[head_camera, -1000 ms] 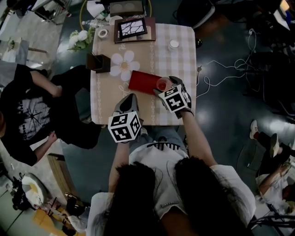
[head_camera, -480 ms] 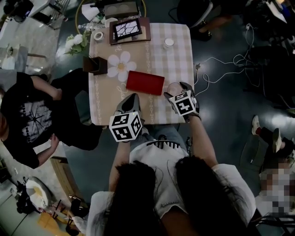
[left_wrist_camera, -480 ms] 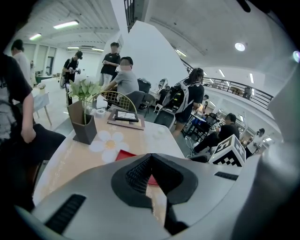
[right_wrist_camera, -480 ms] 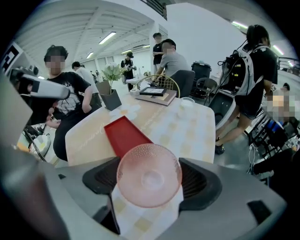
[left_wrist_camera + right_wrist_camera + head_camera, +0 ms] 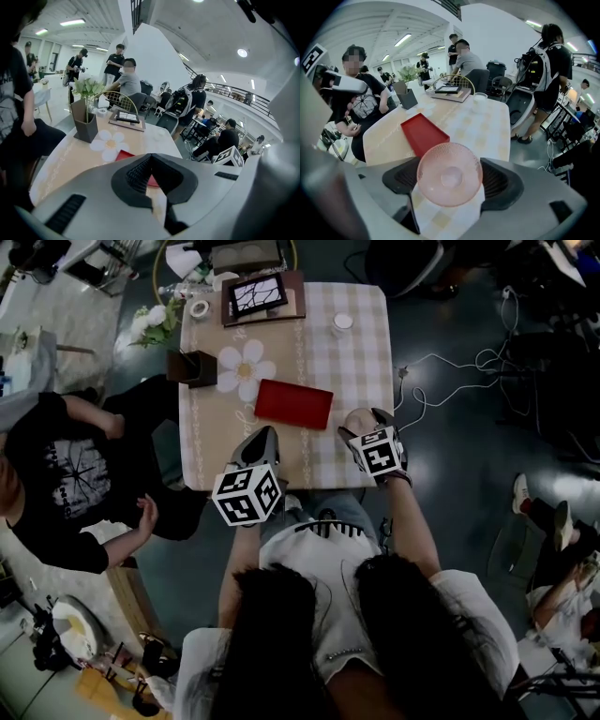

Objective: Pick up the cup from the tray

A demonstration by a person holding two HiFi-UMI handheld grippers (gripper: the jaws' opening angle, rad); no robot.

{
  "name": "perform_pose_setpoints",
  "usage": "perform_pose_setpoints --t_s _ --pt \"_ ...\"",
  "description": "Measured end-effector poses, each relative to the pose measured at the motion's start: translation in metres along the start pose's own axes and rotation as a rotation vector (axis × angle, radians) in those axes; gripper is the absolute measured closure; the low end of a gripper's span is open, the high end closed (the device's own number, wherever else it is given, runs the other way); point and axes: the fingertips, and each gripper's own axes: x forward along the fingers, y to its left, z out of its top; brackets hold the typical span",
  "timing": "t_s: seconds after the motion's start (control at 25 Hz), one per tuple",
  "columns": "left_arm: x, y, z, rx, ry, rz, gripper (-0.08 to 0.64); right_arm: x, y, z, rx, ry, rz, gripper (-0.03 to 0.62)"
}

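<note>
we read the right gripper (image 5: 364,419) as set wide, both pads pressed on the sides of the pink textured cup (image 5: 449,174), whose open mouth faces that gripper's camera. in the head view the cup sits right of centre, over the checked part of the table (image 5: 361,352) near its right edge, beside the red tray (image 5: 293,404) and apart from it. we cannot tell whether the cup's base touches the cloth. the tray lies flat at the centre of the tabletop. the left gripper (image 5: 150,157) has its jaw tips together with nothing between them; it hangs over the lower left edge of the table, just below the tray. a white flower mat (image 5: 246,367) lies at the upper left of the tray.
</note>
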Motion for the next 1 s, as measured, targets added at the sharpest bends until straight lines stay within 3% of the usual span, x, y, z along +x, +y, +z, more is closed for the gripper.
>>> perform_pose_setpoints --t_s 0.16,0.36,0.52,0.68,0.84,0.92,1.0 --pt "-0.003 0.003 0.003 0.012 -0.006 0.011 0.554 -0.009 -0.002 0.010 0.012 -0.051 -0.008 0.195" --pt "-0.006 0.010 0.004 0.021 0.002 0.058 0.554 -0.053 -0.010 0.052 0.037 -0.240 -0.061 0.195" --pt "-0.009 0.007 0.009 0.014 -0.017 0.042 0.554 -0.082 -0.005 0.081 0.078 -0.346 -0.036 0.195" --pt "-0.011 -0.001 0.014 0.035 -0.035 0.016 0.554 -0.107 0.013 0.104 0.148 -0.422 0.069 0.196" --pt "-0.012 -0.004 0.018 0.043 -0.045 0.006 0.554 -0.112 0.032 0.109 0.137 -0.423 0.107 0.196" --pt "-0.012 -0.005 0.020 0.039 -0.050 -0.002 0.554 -0.112 0.038 0.108 0.180 -0.416 0.123 0.226" --pt "-0.013 -0.007 0.021 0.039 -0.057 -0.013 0.554 -0.114 0.039 0.107 0.189 -0.418 0.104 0.306"
